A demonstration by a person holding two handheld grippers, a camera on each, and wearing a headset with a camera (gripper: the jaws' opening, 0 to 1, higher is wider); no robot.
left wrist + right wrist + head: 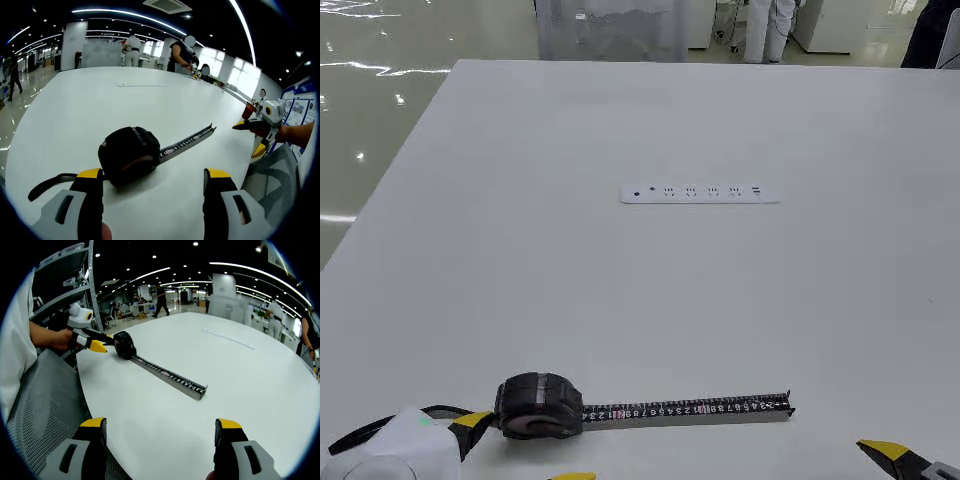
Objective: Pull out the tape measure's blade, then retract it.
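Note:
A black tape measure [538, 405] lies on the white table near its front edge, with its blade [690, 410] pulled out flat to the right. My left gripper [520, 450] is open just behind the case, one yellow tip beside the case's left side. In the left gripper view the case [131, 154] sits just ahead of the open left gripper [153, 175], closer to the left finger [90, 175]. My right gripper [892, 455] is at the bottom right, apart from the blade's end. The right gripper [161, 423] stands open and holds nothing, with the blade [170, 376] lying ahead of it.
A white power strip [700, 192] lies mid-table, well beyond the tape. The tape's black wrist strap [50, 181] trails to the left of the case. The white table [620, 290] reaches far back. A mesh chair [45, 410] sits at the table's front edge. People stand in the background.

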